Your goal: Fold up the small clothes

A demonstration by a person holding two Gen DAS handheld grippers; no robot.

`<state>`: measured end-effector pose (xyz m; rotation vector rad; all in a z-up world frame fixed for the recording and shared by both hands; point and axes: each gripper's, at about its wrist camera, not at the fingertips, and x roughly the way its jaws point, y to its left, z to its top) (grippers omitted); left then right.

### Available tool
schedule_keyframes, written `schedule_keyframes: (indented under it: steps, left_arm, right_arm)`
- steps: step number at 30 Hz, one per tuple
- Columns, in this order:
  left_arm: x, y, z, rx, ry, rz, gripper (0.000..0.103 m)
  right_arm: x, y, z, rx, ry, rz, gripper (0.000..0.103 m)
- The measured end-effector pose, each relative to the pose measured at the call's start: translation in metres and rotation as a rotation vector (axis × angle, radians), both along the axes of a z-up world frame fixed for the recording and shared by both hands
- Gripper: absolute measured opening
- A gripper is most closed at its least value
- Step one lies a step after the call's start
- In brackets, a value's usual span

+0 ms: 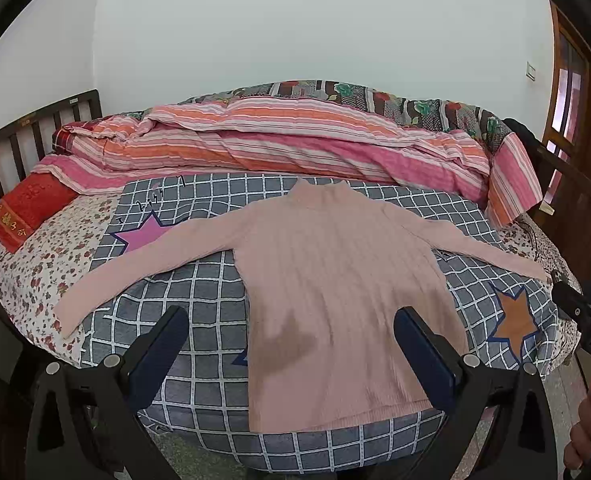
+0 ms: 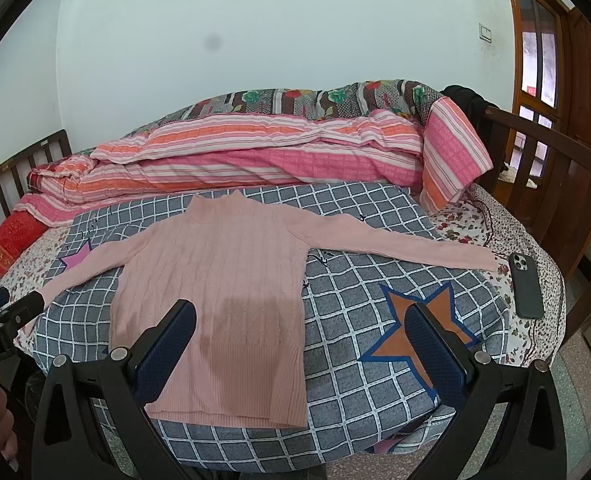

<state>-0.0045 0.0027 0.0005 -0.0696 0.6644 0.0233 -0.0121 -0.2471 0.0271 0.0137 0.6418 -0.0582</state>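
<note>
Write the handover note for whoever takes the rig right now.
Left tool: open, empty, hovering over the sweater's hem.
Right tool: open, empty, hovering by the hem's right side.
Pink sweater: flat on the checked blanket, both sleeves spread out, collar toward the striped quilt.
Phone: on the bed past the right cuff; avoid it.
Done: sweater spread out.
Left: every fold; none made yet.

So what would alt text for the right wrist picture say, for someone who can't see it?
A pink ribbed sweater lies flat, sleeves spread, on a grey checked blanket on a bed. The open right gripper hovers over its hem, holding nothing. A dark phone lies near the right sleeve's cuff, and striped pink bedding is piled behind.
</note>
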Motion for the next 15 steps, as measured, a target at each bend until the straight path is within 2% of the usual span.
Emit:
schedule_keyframes:
  steps: [15]
  left_arm:
    - [-0.0010, 0.0055, 0.0027, -0.002, -0.004, 0.001, 0.103]
  right_arm:
    - [-0.0008, -0.0004, 0.0019, 0.011, -0.003, 0.003, 0.103]
